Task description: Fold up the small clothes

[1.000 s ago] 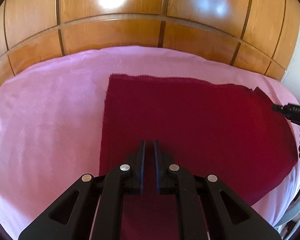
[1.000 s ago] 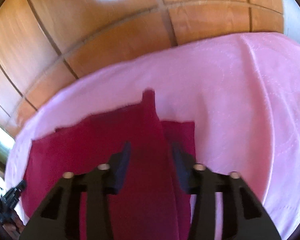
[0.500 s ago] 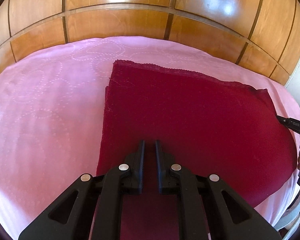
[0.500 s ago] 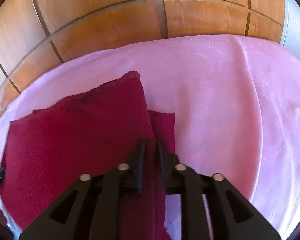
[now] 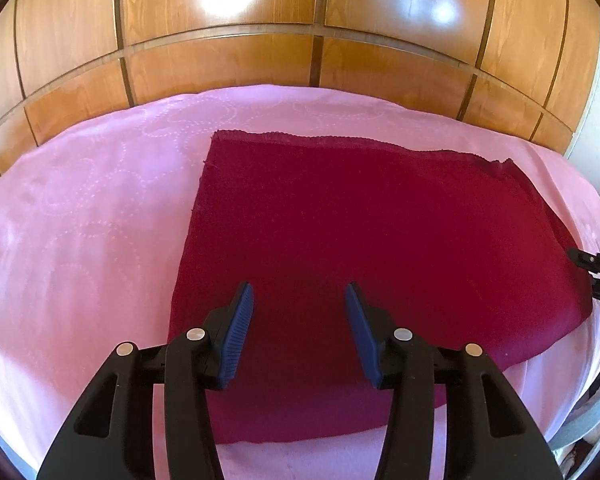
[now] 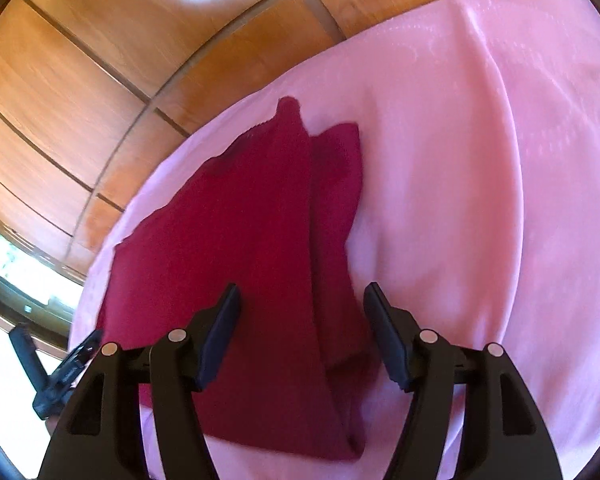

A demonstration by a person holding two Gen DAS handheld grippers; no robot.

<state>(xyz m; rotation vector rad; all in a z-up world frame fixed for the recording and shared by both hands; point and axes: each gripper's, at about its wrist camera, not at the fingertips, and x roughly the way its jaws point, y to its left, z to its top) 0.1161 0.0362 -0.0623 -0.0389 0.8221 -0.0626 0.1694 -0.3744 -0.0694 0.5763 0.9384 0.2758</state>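
Lying folded on the pink bedspread [image 5: 80, 220], the dark red cloth [image 5: 360, 240] spreads just ahead of and beneath both grippers; left gripper [image 5: 299, 300] and right gripper [image 6: 302, 300] are spread wide, grasping nothing

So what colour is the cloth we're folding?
Dark red, plain, no print. The cloth shows best in the left wrist view, lying on the pink bedcover.

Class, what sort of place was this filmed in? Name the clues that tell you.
Probably a bedroom at home: a pink quilted bedspread covers a wide soft surface, glossy wooden wardrobe panels stand behind it, and a dark red cloth lies on it.
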